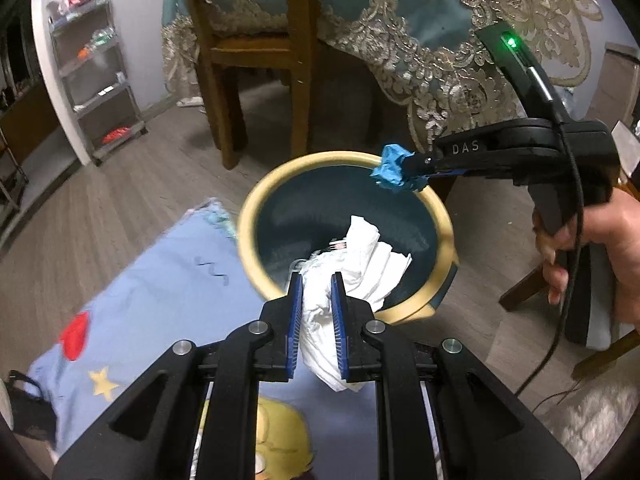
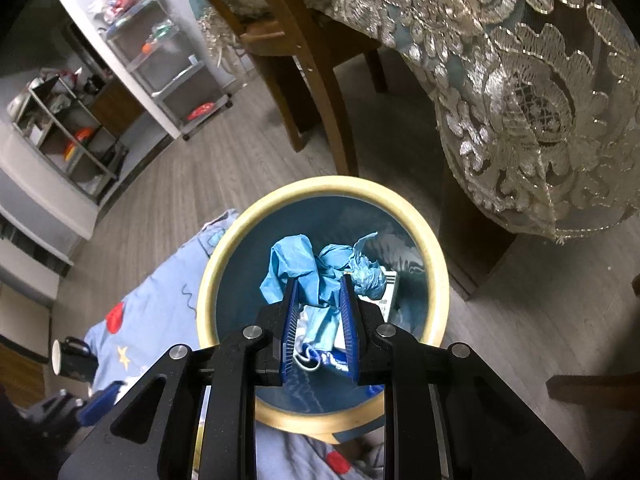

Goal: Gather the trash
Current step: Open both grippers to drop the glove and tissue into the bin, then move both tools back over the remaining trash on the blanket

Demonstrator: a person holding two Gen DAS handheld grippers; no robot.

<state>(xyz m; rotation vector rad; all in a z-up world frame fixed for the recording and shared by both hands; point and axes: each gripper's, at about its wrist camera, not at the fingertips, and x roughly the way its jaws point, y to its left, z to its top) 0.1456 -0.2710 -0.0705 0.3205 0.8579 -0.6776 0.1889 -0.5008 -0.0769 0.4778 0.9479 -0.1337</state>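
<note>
Left gripper (image 1: pixel 316 280) at bottom centre is clamped on a crumpled white tissue (image 1: pixel 360 264), long axis running up-right over the bin's (image 1: pixel 256 204) near rim, so it's probably about to get dropped in. Right gripper (image 2: pixel 319 284), bottom centre of its own view, is pinching a blue glove wad (image 2: pixel 304 268) straight above the bin opening, trailing end pointing upper left, trash already inside

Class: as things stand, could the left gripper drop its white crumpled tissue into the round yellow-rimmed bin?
Probably yes: the left gripper holds the white crumpled tissue over the yellow-rimmed bin, whose open mouth looks unobstructed.
</note>
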